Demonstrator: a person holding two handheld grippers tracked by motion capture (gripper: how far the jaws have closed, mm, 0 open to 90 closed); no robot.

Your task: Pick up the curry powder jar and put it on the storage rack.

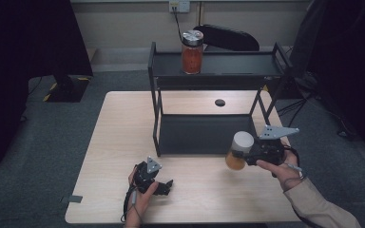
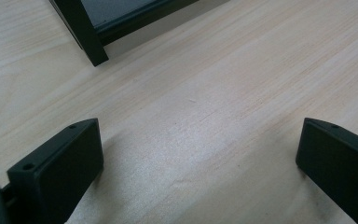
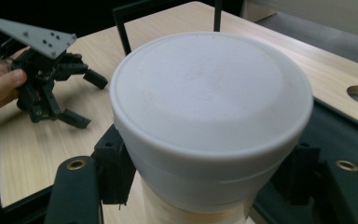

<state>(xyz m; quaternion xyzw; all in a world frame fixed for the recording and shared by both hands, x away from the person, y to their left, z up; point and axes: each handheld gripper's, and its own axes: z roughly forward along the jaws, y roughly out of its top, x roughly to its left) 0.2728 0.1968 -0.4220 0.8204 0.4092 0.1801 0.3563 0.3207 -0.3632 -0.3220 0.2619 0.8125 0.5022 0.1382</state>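
Observation:
A jar (image 1: 240, 151) with a white lid and orange-yellow contents hangs tilted just above the table, at the front right corner of the black rack (image 1: 228, 64). My right gripper (image 1: 243, 157) is shut on it from the right, below the lid. In the right gripper view the white lid (image 3: 209, 102) sits between the two jaws of that gripper (image 3: 205, 186). My left gripper (image 1: 165, 185) rests low on the table at the front left, open with nothing between its jaws. Bare wood lies between the jaws of the left gripper (image 2: 200, 135), and it appears again, farther off, as the left gripper (image 3: 89, 100).
A second jar (image 1: 192, 52) with red contents and a metal lid stands on the rack's top shelf, left of centre. The rack's lower shelf (image 1: 204, 133) is bare. A round cable hole (image 1: 220, 102) is in the wooden table (image 1: 123, 123) behind the rack.

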